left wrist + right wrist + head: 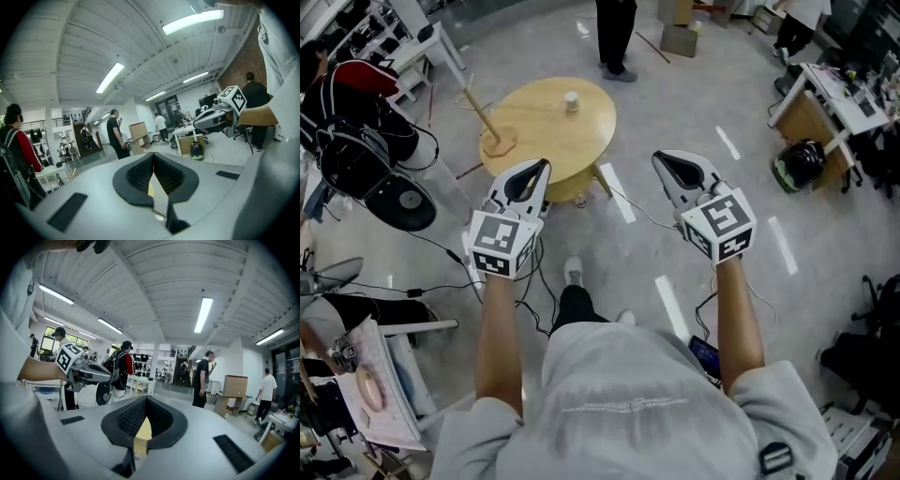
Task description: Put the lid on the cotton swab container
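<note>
A small pale cotton swab container (571,101) stands on the round wooden table (539,127), far ahead of both grippers. I cannot make out a separate lid. My left gripper (545,165) is held in the air short of the table's near edge, shut and empty. My right gripper (657,157) hangs level with it to the right, over the floor, also shut and empty. In the left gripper view the jaws (153,155) meet at their tips with nothing between them. The right gripper view shows its jaws (146,399) the same way.
A wooden stick on a base (492,131) stands at the table's left edge. A person (616,37) stands beyond the table. A backpack and black gear (356,112) lie at the left, a dark bag (797,165) and desks at the right. Cables run across the floor.
</note>
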### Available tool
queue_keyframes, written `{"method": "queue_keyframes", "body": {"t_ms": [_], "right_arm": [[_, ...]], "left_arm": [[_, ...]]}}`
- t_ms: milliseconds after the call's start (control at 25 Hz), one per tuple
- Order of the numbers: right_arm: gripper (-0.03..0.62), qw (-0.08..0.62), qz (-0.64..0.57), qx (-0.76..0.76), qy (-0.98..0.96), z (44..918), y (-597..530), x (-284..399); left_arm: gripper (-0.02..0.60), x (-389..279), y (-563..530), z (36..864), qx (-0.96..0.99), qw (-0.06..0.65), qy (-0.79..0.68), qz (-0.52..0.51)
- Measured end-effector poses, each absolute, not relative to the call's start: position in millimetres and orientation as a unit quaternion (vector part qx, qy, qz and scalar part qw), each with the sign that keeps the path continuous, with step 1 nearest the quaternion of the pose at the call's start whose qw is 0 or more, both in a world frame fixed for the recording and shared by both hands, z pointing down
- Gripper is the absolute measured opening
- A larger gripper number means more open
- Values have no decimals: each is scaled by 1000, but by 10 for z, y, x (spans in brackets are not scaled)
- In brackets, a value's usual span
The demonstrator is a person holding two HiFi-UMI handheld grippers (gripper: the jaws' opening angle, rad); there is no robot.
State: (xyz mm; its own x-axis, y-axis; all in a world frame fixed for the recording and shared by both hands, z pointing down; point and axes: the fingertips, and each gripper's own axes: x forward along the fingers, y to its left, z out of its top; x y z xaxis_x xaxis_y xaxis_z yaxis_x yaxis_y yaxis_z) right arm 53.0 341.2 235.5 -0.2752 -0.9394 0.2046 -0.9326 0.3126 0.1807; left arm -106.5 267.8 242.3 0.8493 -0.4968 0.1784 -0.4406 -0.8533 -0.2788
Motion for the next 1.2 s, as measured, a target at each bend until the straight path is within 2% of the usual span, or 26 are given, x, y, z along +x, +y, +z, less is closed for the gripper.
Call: {"method": "queue_keyframes", "body": {"t_ms": [160, 840, 1120, 1200], "right_arm": [[26, 180, -41, 579, -794, 2498, 3173, 602], [26, 170, -10, 605, -778, 2734, 541, 591], [28, 180, -4, 632, -753, 2922, -180, 663], [28, 195, -2, 632, -750, 3036, -322, 633]], "left_arm": [[18, -956, 2470, 2531, -956, 115, 243, -121], [17, -750, -168, 2960, -975, 93, 174, -107], [17, -579, -760, 3125, -982, 102, 119, -102], [17, -571, -837, 3241, -987, 77, 97, -101]]}}
